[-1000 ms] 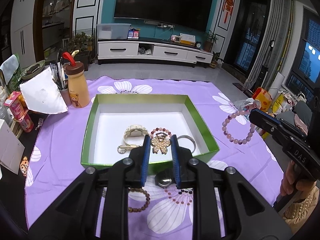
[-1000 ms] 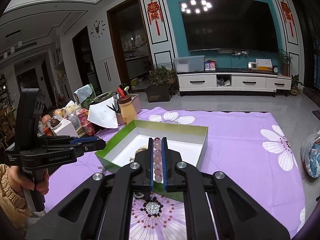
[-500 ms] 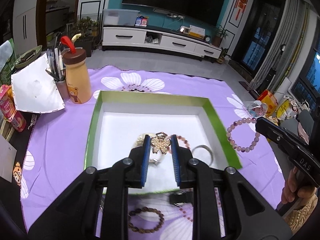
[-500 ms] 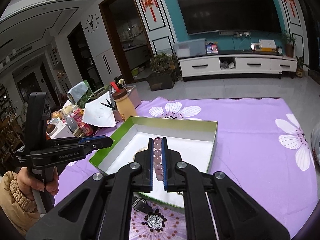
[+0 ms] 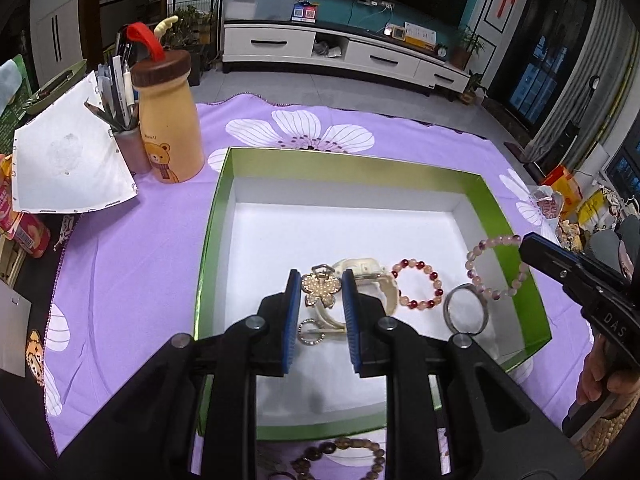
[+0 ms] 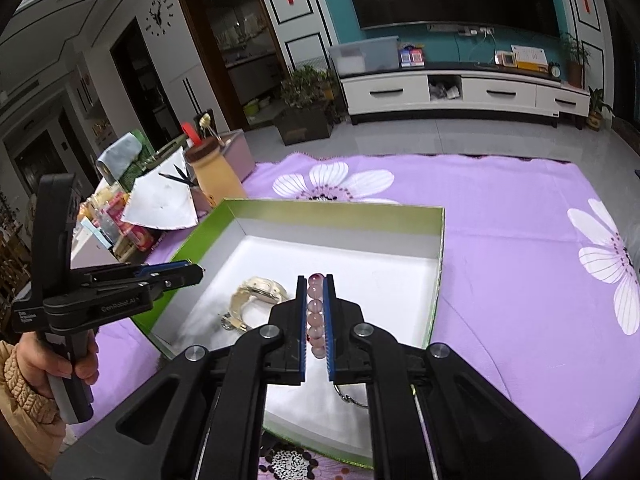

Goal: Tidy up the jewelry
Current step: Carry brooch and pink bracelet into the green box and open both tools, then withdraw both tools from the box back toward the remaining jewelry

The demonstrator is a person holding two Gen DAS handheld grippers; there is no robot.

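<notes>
Left gripper (image 5: pixel 320 292) clamped on flower clip (image 5: pixel 321 289), right gripper (image 6: pixel 315 316) on pink bracelet (image 6: pixel 314 316), both above box (image 5: pixel 500 204). Lower onto bare white floor, clear of watch (image 5: pixel 374 280), before releasing.

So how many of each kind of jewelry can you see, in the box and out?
Bead bracelets: 3, red bracelet, purple bracelet, brown bracelet
Watch: 1
Flower clip: 1
Silver bangle: 1
Sparkly ring: 1
Total: 7 in view
</notes>
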